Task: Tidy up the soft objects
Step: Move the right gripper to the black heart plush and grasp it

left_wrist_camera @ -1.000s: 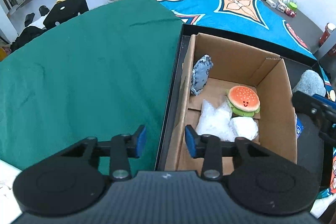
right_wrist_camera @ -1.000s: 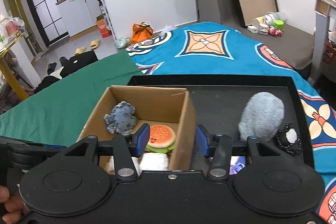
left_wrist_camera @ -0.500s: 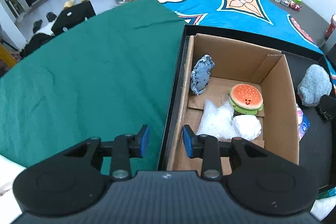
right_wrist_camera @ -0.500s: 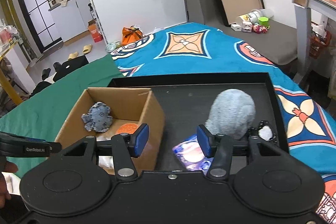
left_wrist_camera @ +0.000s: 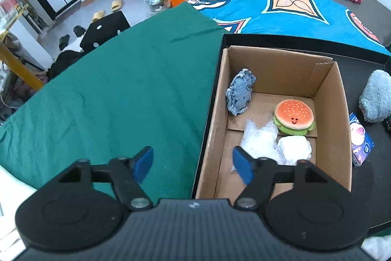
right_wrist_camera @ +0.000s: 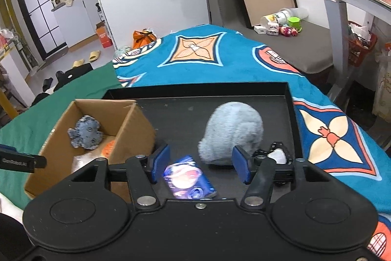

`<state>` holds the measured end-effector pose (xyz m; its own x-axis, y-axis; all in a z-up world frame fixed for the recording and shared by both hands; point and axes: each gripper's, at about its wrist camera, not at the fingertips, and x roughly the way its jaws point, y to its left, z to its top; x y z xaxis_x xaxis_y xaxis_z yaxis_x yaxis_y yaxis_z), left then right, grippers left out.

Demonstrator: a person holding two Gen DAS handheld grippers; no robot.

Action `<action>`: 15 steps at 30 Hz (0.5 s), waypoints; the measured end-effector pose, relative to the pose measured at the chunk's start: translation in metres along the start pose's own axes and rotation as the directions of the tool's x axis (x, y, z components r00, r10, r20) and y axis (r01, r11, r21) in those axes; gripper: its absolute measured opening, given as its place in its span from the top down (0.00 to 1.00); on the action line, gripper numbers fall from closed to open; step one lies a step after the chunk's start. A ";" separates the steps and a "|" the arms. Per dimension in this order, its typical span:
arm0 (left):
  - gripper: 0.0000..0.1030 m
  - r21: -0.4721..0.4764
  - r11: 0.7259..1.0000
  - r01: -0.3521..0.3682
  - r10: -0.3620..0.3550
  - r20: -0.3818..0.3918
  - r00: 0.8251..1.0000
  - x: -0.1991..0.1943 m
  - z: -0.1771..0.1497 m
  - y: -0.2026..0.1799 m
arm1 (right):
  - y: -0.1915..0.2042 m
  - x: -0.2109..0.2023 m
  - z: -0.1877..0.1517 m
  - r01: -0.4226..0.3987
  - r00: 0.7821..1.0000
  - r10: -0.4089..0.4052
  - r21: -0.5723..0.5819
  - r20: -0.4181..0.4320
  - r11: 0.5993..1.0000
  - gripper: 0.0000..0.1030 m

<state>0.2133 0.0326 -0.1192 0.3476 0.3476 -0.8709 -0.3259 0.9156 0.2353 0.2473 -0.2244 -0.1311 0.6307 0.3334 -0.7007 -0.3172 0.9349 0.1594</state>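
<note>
Both claws gape empty: the left claw [left_wrist_camera: 193, 164] above the cardboard box [left_wrist_camera: 342, 99] edge, the right claw [right_wrist_camera: 200, 164] over a blue packet [right_wrist_camera: 189, 179]. A grey plush [right_wrist_camera: 232, 132] sits just beyond it on the black tray [right_wrist_camera: 289, 99].

Both my views are bright and evenly lit, with only soft shadows. The fisheye bends walls and edges hard toward the corners. Motion blur smears the colourful packet [right_wrist_camera: 189, 177] and cardboard box [right_wrist_camera: 132, 136] before my right claw [right_wrist_camera: 200, 164].

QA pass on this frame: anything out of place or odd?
Mostly tidy. The fluffy grey plush, shiny blue packet and a small black-and-white item lie on the black tray, outside the cardboard box.
</note>
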 end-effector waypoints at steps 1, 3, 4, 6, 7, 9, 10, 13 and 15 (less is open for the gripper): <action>0.23 0.011 1.000 -0.009 0.009 0.002 1.000 -0.001 0.000 -0.003 | -0.004 0.002 0.000 0.005 1.000 -0.005 -0.001 -0.002 1.000 0.43; 0.22 0.032 0.999 -0.016 0.016 0.000 1.000 -0.001 0.000 -0.008 | -0.011 0.005 -0.001 0.013 1.000 -0.013 -0.004 -0.006 1.000 0.40; 0.22 0.041 0.999 -0.018 0.018 -0.004 1.000 -0.001 0.001 -0.010 | -0.015 0.006 -0.001 0.019 1.000 -0.019 -0.006 -0.006 1.000 0.40; 0.21 0.046 0.999 -0.026 0.026 -0.005 1.000 -0.001 0.001 -0.012 | -0.023 0.010 -0.002 0.031 0.999 -0.031 -0.006 -0.007 0.999 0.39; 0.20 0.046 0.999 -0.029 0.029 -0.006 1.000 -0.001 0.001 -0.012 | -0.028 0.012 -0.002 0.036 0.999 -0.036 -0.004 -0.007 0.999 0.39; 0.19 0.043 0.999 -0.027 0.027 -0.010 1.000 -0.001 0.002 -0.012 | -0.036 0.016 -0.004 0.047 0.999 -0.047 0.006 -0.009 0.999 0.39; 0.19 0.043 0.999 -0.025 0.026 -0.012 1.000 0.000 0.002 -0.012 | -0.040 0.018 -0.005 0.053 0.999 -0.053 0.012 -0.012 0.999 0.39; 0.18 0.043 0.999 -0.016 0.017 -0.013 1.000 -0.001 0.003 -0.013 | -0.048 0.025 -0.010 0.067 0.998 -0.066 0.021 -0.016 0.998 0.39; 0.18 0.046 0.999 -0.016 0.017 -0.014 1.000 -0.001 0.003 -0.015 | -0.053 0.029 -0.014 0.070 0.997 -0.069 0.028 -0.020 0.997 0.39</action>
<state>0.2206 0.0194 -0.1201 0.3300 0.3598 -0.8727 -0.2910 0.9183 0.2685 0.2727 -0.2658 -0.1691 0.6367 0.2655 -0.7240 -0.2526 0.9589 0.1294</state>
